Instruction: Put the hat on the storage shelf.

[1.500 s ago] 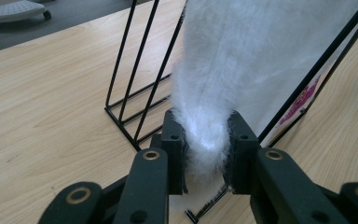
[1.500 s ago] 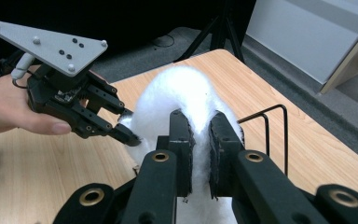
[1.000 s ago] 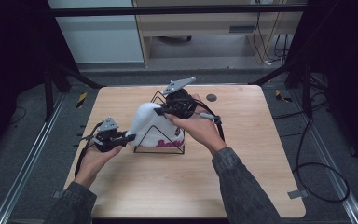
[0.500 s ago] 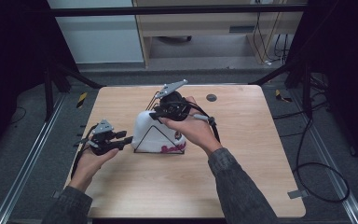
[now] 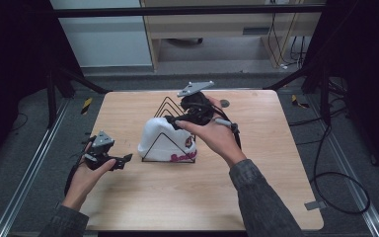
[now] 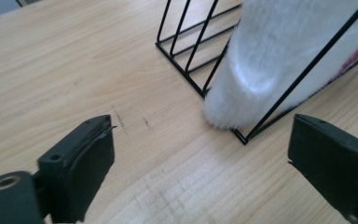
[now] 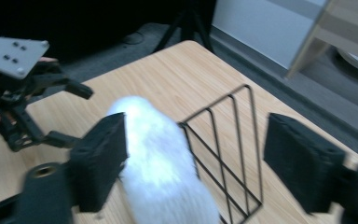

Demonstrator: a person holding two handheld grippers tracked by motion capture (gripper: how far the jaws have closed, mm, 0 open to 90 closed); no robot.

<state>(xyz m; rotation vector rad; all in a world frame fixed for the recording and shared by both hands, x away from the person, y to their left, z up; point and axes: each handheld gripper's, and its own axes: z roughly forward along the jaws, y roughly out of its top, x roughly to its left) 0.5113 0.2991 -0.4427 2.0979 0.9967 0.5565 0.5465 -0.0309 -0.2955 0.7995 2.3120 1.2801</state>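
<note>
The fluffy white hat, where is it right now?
In the high view the white hat sits in the black wire rack at the middle of the wooden table, between the left tongs and the right tongs.

Small dark round object [image 5: 224,103] near the table's [image 5: 276,197] far edge, cables [image 5: 335,173] on floor
</note>
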